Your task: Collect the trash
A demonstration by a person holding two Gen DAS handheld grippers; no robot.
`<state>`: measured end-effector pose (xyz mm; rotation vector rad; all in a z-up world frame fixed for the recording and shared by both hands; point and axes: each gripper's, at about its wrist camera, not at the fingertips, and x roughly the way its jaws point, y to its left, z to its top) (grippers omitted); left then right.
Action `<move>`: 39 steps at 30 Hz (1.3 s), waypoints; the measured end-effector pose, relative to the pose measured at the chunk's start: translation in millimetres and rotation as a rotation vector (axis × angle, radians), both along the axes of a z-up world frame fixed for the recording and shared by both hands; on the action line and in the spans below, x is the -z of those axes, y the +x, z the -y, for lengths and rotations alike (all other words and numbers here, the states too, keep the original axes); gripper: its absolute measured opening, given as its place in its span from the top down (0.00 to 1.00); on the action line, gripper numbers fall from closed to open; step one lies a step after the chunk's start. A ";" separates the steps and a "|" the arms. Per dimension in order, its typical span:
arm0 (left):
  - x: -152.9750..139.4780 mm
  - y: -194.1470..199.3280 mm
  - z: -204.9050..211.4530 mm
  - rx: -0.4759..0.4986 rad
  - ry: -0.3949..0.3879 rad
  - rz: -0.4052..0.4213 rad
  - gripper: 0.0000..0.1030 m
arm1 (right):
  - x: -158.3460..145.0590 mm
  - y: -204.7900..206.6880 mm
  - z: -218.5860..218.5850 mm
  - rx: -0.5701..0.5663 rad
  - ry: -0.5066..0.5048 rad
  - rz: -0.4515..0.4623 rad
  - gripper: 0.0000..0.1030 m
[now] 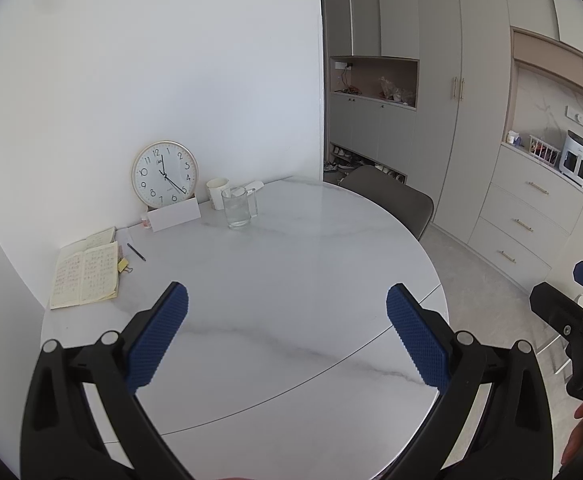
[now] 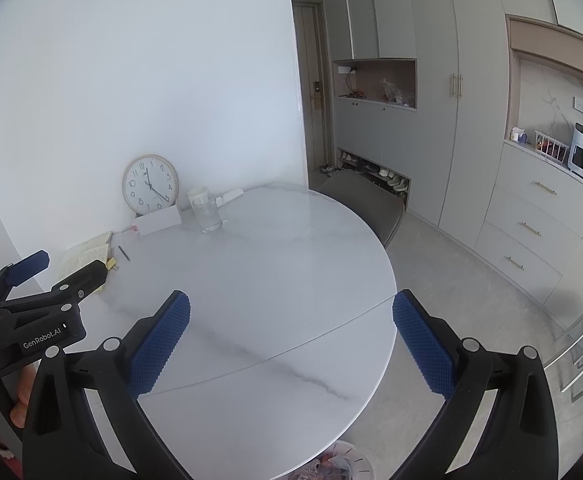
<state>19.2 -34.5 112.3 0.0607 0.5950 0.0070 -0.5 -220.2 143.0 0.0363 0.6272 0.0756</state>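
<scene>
although nothing on the desk (image 1: 291,280) reads plainly as trash, my best guess at the task's thing is the crumpled white paper (image 1: 256,185) at the far edge, lying just behind the glass jug (image 1: 237,207) and beside the paper cup (image 1: 217,192). it lies well ahead of both claws and somewhat left of centre, its long axis running roughly left to right along the wall. my left claw (image 1: 287,336) hangs above the near desk with its blue pads spread wide and nothing between them; my right claw (image 2: 291,340) is likewise gaping and empty. from the two views i judge the left claw a little nearer that paper, so the reach would be forward and leftward past the jug. at the lower edge of the right view a clear bin (image 2: 331,464) with coloured scraps sits under the desk rim, a likely drop point. outward from there: a wall clock (image 1: 165,174) leaning on the wall, a white card (image 1: 174,214), a pen (image 1: 136,252), an open notebook (image 1: 85,276) with writing too small to read. the left claw's body reads "genrobot.ai".
</scene>
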 end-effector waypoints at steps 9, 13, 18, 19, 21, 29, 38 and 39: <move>4.6 2.8 -2.4 -0.009 0.003 -0.009 0.08 | 1.6 2.1 -4.9 -0.008 -0.005 -0.010 0.02; 5.4 2.7 -2.9 -0.012 0.005 -0.010 0.08 | 1.5 2.5 -5.9 -0.008 -0.004 -0.013 0.02; 5.3 3.0 -3.5 -0.011 0.003 -0.011 0.08 | 1.6 2.4 -7.1 -0.008 -0.005 -0.013 0.02; 5.2 3.0 -3.5 -0.012 0.003 -0.011 0.08 | 1.5 2.3 -7.1 -0.008 -0.005 -0.012 0.02; 5.6 2.4 -3.5 -0.011 0.003 -0.011 0.08 | 1.4 2.5 -7.1 -0.009 -0.003 -0.012 0.02; 5.3 2.8 -3.6 -0.013 0.003 -0.013 0.08 | 1.6 2.7 -9.0 -0.010 -0.006 -0.018 0.02; 5.3 3.5 -7.3 -0.014 -0.002 -0.014 0.08 | 2.4 5.4 -9.9 -0.010 -0.006 -0.022 0.02; 5.3 4.2 -7.5 -0.014 -0.003 -0.015 0.08 | 2.4 5.4 -10.0 -0.009 -0.007 -0.023 0.02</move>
